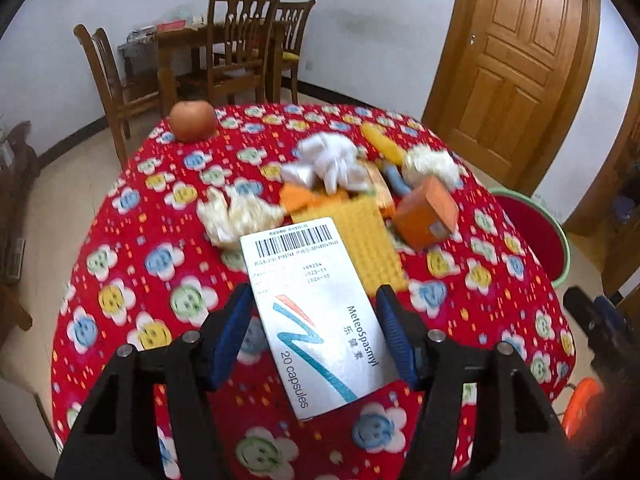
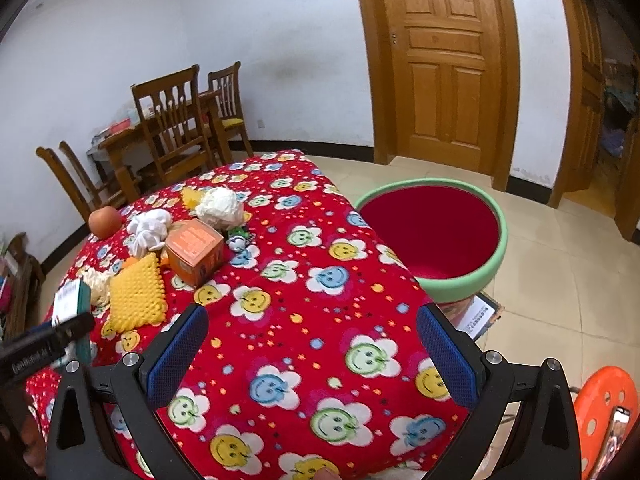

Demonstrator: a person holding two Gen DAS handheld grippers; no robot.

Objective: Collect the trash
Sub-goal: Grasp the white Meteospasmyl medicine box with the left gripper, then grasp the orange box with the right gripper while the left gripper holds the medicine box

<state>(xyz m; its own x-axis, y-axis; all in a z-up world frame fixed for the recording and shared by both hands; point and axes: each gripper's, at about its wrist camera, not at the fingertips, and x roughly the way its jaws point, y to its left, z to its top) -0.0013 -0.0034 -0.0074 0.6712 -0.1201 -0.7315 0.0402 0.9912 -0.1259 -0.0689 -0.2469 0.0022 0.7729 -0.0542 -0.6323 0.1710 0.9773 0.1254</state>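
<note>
Left gripper clamped on a white medicine box, blue pads against its two long edges, box lifted clear of the red flowered tablecloth and tilted, barcode end pointing to 11 o'clock in the left wrist view. Same box seen edge-on at 9 o'clock in the right wrist view, a teal side facing the lens.

Right gripper held wide open above bare cloth, nothing between its blue pads.

Remaining trash heaped toward 12 o'clock from the held box: yellow bumpy pad just beyond it, crumpled cream wrapper at 11 o'clock, white crumpled tissue farther up, orange carton at 1 o'clock, tipped on one corner, and a second pale paper ball behind that. Apple alone at the far left corner of the table (well apart from the heap).

Green-rimmed tub with a red inside on the tiled floor just beside the table's right edge, at 2 o'clock from the right gripper. Orange stool at 4 o'clock.
</note>
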